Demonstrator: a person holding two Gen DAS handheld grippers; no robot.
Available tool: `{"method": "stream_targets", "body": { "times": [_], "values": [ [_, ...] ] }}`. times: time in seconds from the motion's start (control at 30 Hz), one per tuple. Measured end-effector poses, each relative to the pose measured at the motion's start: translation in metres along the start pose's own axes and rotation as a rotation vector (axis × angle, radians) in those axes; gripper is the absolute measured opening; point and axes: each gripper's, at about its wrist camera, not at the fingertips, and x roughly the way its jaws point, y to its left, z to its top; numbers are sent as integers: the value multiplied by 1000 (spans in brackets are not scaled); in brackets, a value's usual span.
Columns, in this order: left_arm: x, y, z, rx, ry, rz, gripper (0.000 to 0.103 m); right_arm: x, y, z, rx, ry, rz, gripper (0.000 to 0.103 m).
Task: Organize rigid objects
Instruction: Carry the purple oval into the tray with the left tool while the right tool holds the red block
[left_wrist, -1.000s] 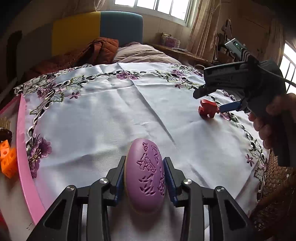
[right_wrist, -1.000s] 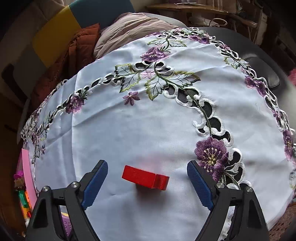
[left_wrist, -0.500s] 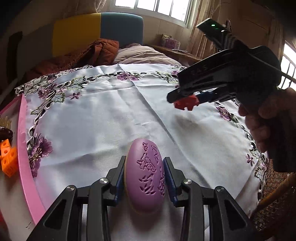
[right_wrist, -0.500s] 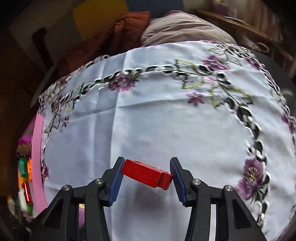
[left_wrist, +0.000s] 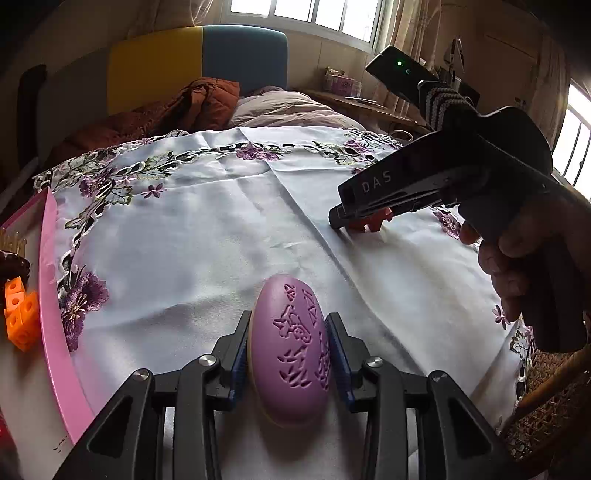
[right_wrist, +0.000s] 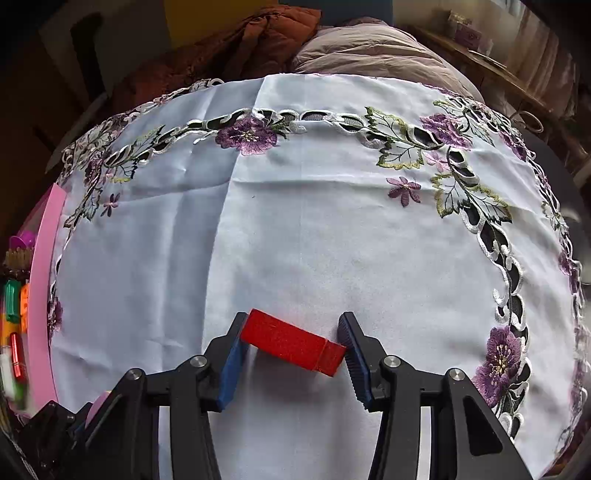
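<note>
Left wrist: left gripper (left_wrist: 289, 345) pinches purple oval embossed plastic piece (left_wrist: 291, 354) at 6 o'clock, smooth, likely slippery, grip mid-flanks; right wrist: right gripper (right_wrist: 291, 347) clamps red rectangular plastic block (right_wrist: 291, 345) endwise, skewed, light and stiff, pink-rimmed tray (right_wrist: 42, 288) at 9 o'clock.

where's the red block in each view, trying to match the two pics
Left wrist: the red block sits right of centre, upper half, mostly hidden under the right gripper.
Right wrist: the red block is bottom centre, tilted, clamped between the blue pads.
Shared landmark: the pink tray rim on the left edge of both views.
</note>
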Motion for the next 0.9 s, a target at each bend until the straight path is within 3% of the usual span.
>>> {"method": "stream_targets", "body": {
  "times": [0.23, 0.33, 0.53, 0.9],
  "values": [
    [-11, -2, 1, -27, 29, 28, 34, 1, 3, -1, -50, -23, -21, 49],
    [-25, -5, 2, -19, 7, 43, 28, 3, 6, 0, -72, -32, -32, 49],
    [-47, -4, 9, -21, -32, 42, 27, 2, 6, 0, -94, -43, -44, 49],
    [-55, 11, 15, -93, -47, -65, 26, 2, 9, -1, -110, -46, -56, 49]
  ]
}}
